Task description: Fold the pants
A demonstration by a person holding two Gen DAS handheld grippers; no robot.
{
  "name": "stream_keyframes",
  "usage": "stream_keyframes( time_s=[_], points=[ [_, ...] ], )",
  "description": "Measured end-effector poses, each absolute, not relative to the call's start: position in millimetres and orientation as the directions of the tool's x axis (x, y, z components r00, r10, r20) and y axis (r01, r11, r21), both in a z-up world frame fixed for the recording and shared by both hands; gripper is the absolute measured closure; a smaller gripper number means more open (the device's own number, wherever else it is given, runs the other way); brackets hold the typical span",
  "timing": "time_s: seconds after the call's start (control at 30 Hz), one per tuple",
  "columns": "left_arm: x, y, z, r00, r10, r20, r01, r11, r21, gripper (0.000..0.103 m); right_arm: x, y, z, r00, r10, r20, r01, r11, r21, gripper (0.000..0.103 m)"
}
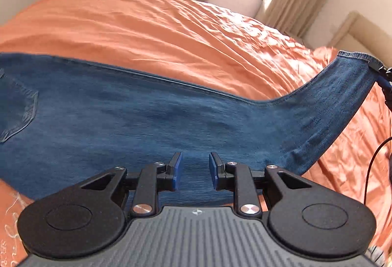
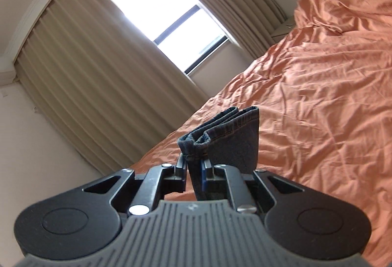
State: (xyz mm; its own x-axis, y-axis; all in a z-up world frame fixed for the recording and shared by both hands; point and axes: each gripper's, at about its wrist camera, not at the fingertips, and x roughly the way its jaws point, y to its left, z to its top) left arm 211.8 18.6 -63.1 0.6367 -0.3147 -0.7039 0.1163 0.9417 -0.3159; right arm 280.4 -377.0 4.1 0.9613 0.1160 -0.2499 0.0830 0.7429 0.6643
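Blue jeans (image 1: pixel 147 117) lie folded lengthwise across the orange bed, back pocket at the left. My left gripper (image 1: pixel 194 166) is open, its blue pads just above the jeans' near edge, holding nothing. My right gripper (image 2: pixel 193 169) is shut on the stacked leg hems (image 2: pixel 227 137) and holds them up off the bed. In the left wrist view the lifted leg end (image 1: pixel 348 76) rises at the far right, where the right gripper (image 1: pixel 378 71) pinches it.
The orange bedspread (image 1: pixel 171 29) is wrinkled and covers the whole bed (image 2: pixel 318 95). Beige curtains (image 2: pixel 85 76) and a bright window (image 2: pixel 156 2) stand behind. A headboard (image 1: pixel 362 29) is at the right. A black cable (image 1: pixel 372 164) hangs at the right edge.
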Motion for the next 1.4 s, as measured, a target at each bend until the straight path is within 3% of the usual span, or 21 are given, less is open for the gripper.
stream_keyframes(
  time_s=[0.17, 0.27, 0.53, 0.63, 0.7, 0.77, 0.83, 0.93, 1.2, 1.4],
  points=[
    [203.6, 69.3, -60.9, 0.668, -0.328, -0.668, 0.056, 0.917, -0.394, 0.075, 302.2, -287.1, 20.8, 0.943, 0.214, -0.255, -0.01, 0.783, 0.621, 0.096],
    [199.4, 94.8, -62.3, 0.678, -0.331, -0.656, 0.036, 0.907, -0.42, 0.075, 312.9, -231.6, 6.7, 0.911, 0.279, -0.303, -0.045, 0.8, 0.598, 0.096],
    [192.3, 142.6, -77.6, 0.681, -0.335, -0.651, -0.032, 0.874, -0.484, 0.075, 319.0, -95.1, -120.4, 0.691, 0.352, -0.631, -0.073, 0.903, 0.424, 0.096],
    [191.6, 151.6, -82.4, 0.67, -0.359, -0.649, -0.033, 0.86, -0.509, 0.075, 314.9, -86.7, -154.5, 0.649, 0.331, -0.686, -0.076, 0.924, 0.373, 0.096],
    [194.5, 154.2, -85.7, 0.661, -0.382, -0.646, -0.03, 0.847, -0.531, 0.063, 314.1, -86.1, -160.7, 0.644, 0.337, -0.687, -0.094, 0.926, 0.366, 0.095],
    [199.2, 156.1, -89.5, 0.65, -0.415, -0.637, -0.023, 0.827, -0.562, 0.057, 317.3, -87.6, -160.5, 0.628, 0.359, -0.69, -0.114, 0.92, 0.376, 0.09],
    [207.2, 153.2, -92.2, 0.639, -0.443, -0.629, -0.019, 0.809, -0.588, 0.055, 320.5, -93.3, -155.8, 0.603, 0.405, -0.688, -0.14, 0.902, 0.409, 0.076],
    [224.1, 143.7, -92.6, 0.628, -0.476, -0.616, -0.003, 0.789, -0.614, 0.054, 314.1, -106.8, -140.8, 0.591, 0.443, -0.674, -0.181, 0.887, 0.424, 0.063],
    [287.5, 110.5, -105.5, 0.633, -0.503, -0.589, 0.017, 0.769, -0.639, 0.046, 316.1, -181.4, -110.6, 0.684, 0.35, -0.64, -0.232, 0.936, 0.264, 0.054],
    [346.8, 93.3, -138.7, 0.596, -0.502, -0.627, -0.055, 0.754, -0.655, 0.045, 326.6, -251.0, -117.0, 0.741, 0.329, -0.586, -0.16, 0.933, 0.322, 0.053]
  ],
)
